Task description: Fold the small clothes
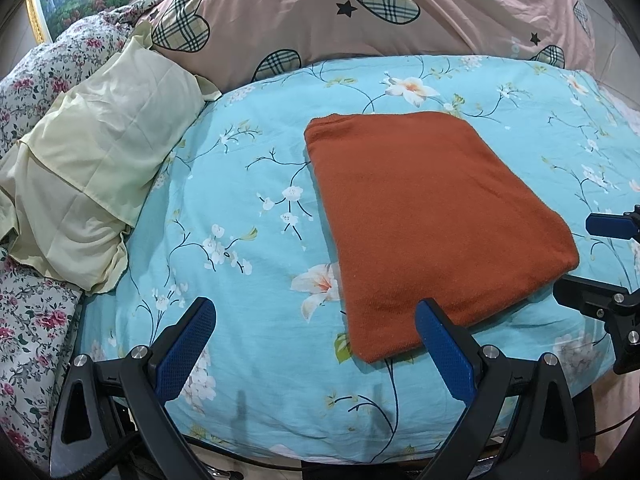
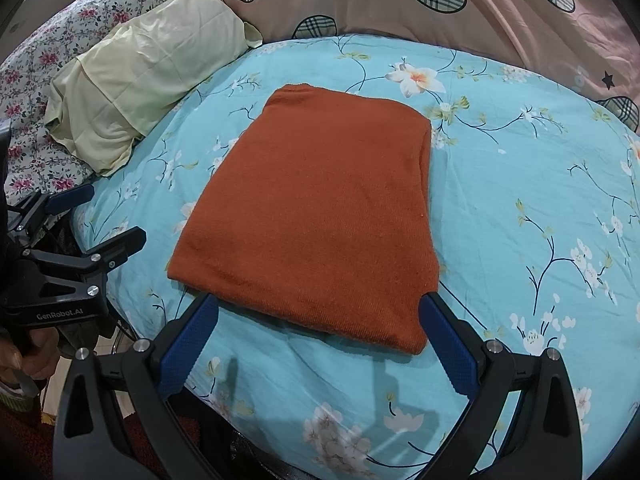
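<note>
A rust-orange knitted garment (image 1: 432,216) lies folded into a flat rectangle on the light-blue floral bedspread (image 1: 248,176); it also shows in the right wrist view (image 2: 320,216). My left gripper (image 1: 316,312) is open and empty, held above the bed at the garment's near left corner. My right gripper (image 2: 320,308) is open and empty, its fingers spread just before the garment's near edge. The right gripper also shows at the right edge of the left wrist view (image 1: 600,260), and the left gripper at the left of the right wrist view (image 2: 104,216).
A pale yellow pillow (image 1: 92,168) lies left of the garment, also seen in the right wrist view (image 2: 152,84). A pink quilt with plaid hearts (image 1: 360,12) is piled behind. A floral sheet (image 1: 36,92) lies at far left. The bed's near edge runs below the grippers.
</note>
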